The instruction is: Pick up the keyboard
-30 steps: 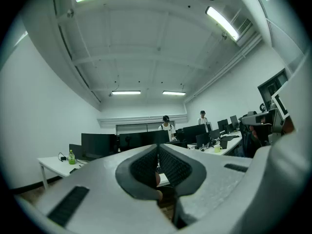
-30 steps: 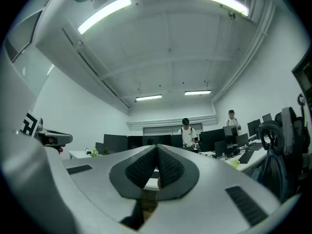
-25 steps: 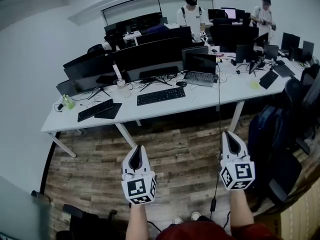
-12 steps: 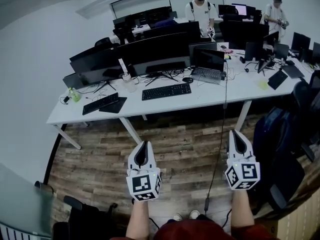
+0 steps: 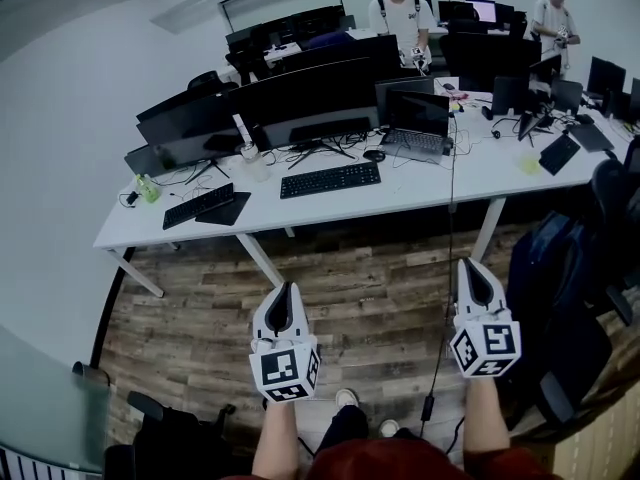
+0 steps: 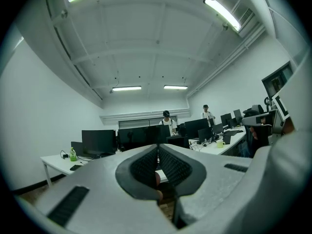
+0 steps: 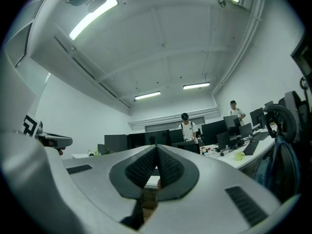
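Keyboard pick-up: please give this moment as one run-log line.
left gripper: shut, empty | right gripper: shut, empty | middle keyboard: on desk, untouched

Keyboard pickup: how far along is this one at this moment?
Nothing is done yet: the keyboard lies on the desk, untouched. In hand: nothing; the left gripper and right gripper are shut and empty, over the floor, short of the desk. Left: reach it, open, grip, lift.

Head view: high, steeply down. Gripper views: low, level, facing far desk (image 5: 420,180); all share it.
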The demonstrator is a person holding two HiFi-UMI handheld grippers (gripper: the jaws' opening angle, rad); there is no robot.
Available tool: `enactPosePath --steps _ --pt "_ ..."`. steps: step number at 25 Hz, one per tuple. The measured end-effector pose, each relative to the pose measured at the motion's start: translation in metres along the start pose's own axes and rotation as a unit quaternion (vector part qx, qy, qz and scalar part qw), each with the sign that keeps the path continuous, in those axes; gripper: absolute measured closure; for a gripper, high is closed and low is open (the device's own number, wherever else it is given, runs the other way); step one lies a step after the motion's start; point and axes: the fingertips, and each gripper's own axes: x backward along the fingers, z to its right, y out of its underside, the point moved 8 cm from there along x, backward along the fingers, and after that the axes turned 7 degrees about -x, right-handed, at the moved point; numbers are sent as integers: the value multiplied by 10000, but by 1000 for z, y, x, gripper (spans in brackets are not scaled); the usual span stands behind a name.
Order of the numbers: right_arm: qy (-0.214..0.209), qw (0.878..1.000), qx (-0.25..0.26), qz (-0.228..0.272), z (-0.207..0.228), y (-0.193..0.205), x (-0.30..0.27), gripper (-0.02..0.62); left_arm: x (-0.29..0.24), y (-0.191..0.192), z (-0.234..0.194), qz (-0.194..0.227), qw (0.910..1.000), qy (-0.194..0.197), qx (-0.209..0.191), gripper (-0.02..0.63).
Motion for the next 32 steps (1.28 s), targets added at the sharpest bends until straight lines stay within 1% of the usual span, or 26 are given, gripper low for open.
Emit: enactPosePath --steps 5,10,14,21,26,32 --pt "65 10000 48 -16 3 4 -19 598 -23 9 -1 -18 10000 90 29 591" --pt "154 9998 141 -3 -2 7 -54 598 -59 16 -23 8 9999 124 118 591" --pt "173 9997 179 15 -14 9 -93 598 -92 21 -50 59 9998 106 173 591" --pt "131 9994 307 -77 -51 22 -169 598 -145 37 -105 35 9998 118 178 591" --pt "86 9989 412 -191 -80 34 -219 598 -176 55 -147 -18 9994 103 339 591" --pt "74 9982 525 -264 -109 43 -271 598 -212 71 -192 -58 9991 79 417 591"
